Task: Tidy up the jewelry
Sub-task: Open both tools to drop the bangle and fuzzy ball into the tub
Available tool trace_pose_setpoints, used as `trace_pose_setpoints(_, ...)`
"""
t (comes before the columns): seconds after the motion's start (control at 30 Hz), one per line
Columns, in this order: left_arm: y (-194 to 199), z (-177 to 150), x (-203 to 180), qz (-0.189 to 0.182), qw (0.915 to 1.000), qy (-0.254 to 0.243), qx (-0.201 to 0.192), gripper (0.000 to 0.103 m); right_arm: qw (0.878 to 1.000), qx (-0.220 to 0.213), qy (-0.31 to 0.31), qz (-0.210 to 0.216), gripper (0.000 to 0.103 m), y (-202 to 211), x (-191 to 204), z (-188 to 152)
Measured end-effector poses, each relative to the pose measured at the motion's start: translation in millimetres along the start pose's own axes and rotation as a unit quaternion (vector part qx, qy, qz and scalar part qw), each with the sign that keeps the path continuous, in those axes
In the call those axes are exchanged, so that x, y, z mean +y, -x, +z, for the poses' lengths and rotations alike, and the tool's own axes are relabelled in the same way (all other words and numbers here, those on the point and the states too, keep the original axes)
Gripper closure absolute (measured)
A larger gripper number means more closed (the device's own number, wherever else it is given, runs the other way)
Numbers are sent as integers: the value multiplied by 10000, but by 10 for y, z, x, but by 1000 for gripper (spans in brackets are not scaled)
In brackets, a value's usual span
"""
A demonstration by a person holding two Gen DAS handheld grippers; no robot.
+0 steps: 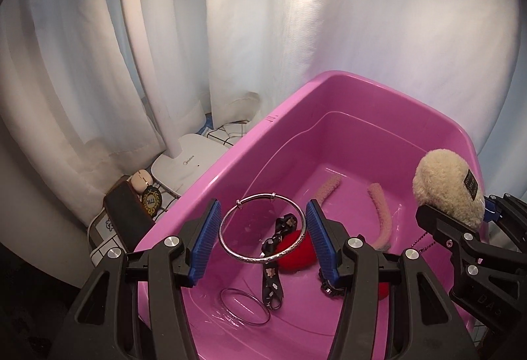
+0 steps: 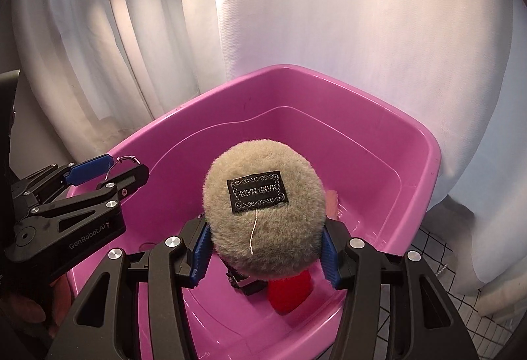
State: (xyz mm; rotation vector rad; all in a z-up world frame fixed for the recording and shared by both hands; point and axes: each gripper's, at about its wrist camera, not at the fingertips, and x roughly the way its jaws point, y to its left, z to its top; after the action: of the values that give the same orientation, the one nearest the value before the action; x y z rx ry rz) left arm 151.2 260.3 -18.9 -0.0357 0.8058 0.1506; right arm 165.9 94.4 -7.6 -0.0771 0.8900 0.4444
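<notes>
The left claw [image 1: 262, 239] grips a silver bangle [image 1: 262, 227] between its blue pads, half open, over a pink tub [image 1: 329, 90]. The right claw [image 2: 265, 256], at the left one's three o'clock, clamps a fluffy beige pom-pom [image 2: 263, 208] above the same tub. In the tub lie a red puff [image 1: 296, 249] and a clear bangle [image 1: 245, 305] at six o'clock.
</notes>
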Motion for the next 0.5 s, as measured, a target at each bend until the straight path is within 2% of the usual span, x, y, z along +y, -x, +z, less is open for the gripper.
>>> trace_pose_setpoints(0.1,-53,-8,11,-93,9999,17,122,50,9999,69,26,-89,50,-61,-8,16)
trace_pose_setpoints(0.23,-45,0,18,-200,9997,41,118,49,9996,116,95,-235,44,-110,20,26)
trace_pose_setpoints(0.27,-39,1,12,-175,9998,22,108,46,9994,147,123,-276,42,-121,31,26)
trace_pose_setpoints(0.33,-3,6,18,-176,9998,45,47,23,9991,161,164,-354,41,-124,45,26)
trace_pose_setpoints(0.4,67,7,21,-156,9998,51,-120,20,9991,127,179,-374,41,-126,65,32)
trace_pose_setpoints(0.43,79,15,19,-135,9998,32,-133,16,9991,98,179,-374,40,-114,72,37)
trace_pose_setpoints(0.5,89,23,28,-141,9998,40,-100,16,9991,14,184,-375,39,-75,79,53)
